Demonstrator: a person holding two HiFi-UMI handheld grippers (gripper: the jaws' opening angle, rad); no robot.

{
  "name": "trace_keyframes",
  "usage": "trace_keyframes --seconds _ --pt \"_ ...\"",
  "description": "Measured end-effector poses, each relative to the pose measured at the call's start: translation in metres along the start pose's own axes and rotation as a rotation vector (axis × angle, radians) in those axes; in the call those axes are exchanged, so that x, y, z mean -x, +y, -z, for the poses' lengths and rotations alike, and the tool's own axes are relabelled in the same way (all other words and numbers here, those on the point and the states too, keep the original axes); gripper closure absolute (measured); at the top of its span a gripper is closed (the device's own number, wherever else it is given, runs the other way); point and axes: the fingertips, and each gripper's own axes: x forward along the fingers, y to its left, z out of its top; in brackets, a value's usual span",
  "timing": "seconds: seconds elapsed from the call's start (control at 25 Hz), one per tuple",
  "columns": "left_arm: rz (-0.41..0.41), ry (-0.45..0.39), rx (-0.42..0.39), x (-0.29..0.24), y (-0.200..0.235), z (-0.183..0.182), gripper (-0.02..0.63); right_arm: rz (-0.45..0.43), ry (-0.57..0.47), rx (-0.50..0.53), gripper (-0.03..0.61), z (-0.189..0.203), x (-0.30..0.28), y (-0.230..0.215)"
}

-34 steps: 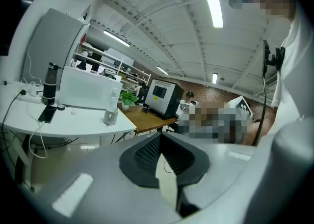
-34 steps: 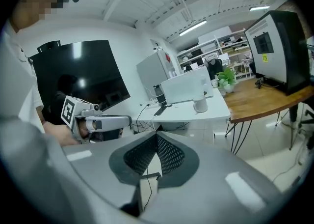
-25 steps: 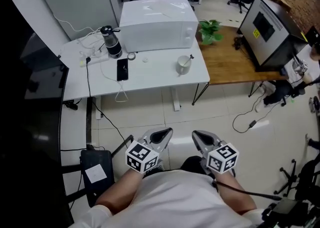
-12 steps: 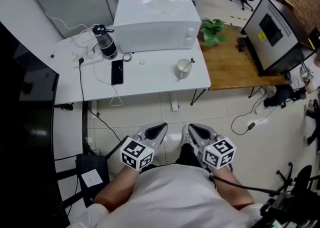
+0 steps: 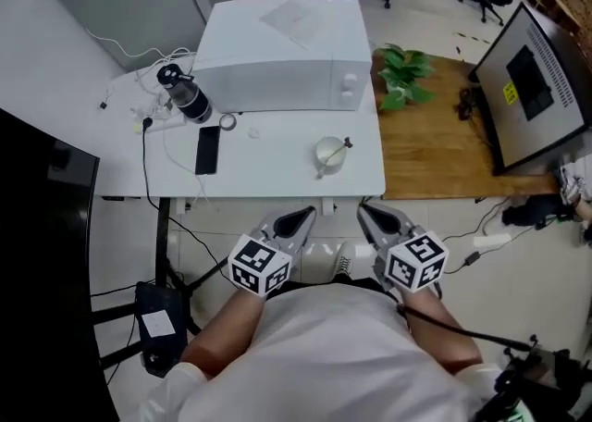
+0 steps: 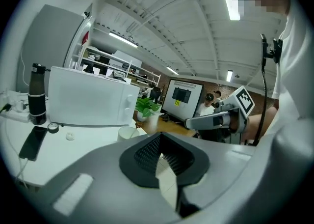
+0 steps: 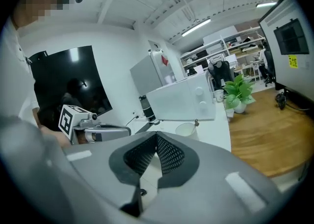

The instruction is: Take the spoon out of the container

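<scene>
Spoon [image 5: 343,145] sat in the container [image 5: 323,148], a small white cup near the front right part of the white table [image 5: 268,175]. It lay ahead of both grippers and well apart from them, not yet reached.

Left gripper [image 5: 298,220] and right gripper [image 5: 374,217] hung side by side just off the table's near edge, over the tiled floor. Both pointed toward the table. Fingers were pressed together on each, nothing between them, and each gripper view showed the mesh pads meeting at the tips.

Key relation: the cup lay roughly between the two lines of approach. The spoon's long axis ran diagonally across the cup, bowl end down inside and handle end leaning up and out over the far right rim. That put the handle on the right gripper's side, so I judged the right one better placed to pinch it, with the left free to steady the cup. Fingers would have to spread first.

In the right gripper view the cup [image 7: 186,128] showed with the handle [image 7: 196,121] sticking up beside it; the left gripper view showed only the cup's rim [image 6: 128,131].

Table surface was plain, smooth and white. A microwave [image 5: 282,50], a dark bottle [image 5: 185,98] and a phone [image 5: 207,150] sat clear of the cup. A wooden table [image 5: 435,156] with a plant [image 5: 407,73] and a monitor [image 5: 536,87] stood to the right — open office room behind.
</scene>
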Motion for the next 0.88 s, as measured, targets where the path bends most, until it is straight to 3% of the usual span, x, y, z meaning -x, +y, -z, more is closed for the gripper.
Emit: trace_keyframes --seconds 0.16,0.4,0.88 --pt "-0.029 -0.007 -0.024 -0.035 0.001 -0.016 0.609 -0.057 0.016 0.025 0.571 -0.014 -0.012 -0.026" --pt "-0.042 0.009 -0.026 -0.044 0.017 -0.027 0.609 -0.086 0.019 0.007 0.563 -0.022 -0.031 -0.042" --pt "0.100 0.080 -0.039 -0.053 0.055 -0.019 0.609 0.055 0.031 -0.041 0.551 -0.021 -0.069 -0.055"
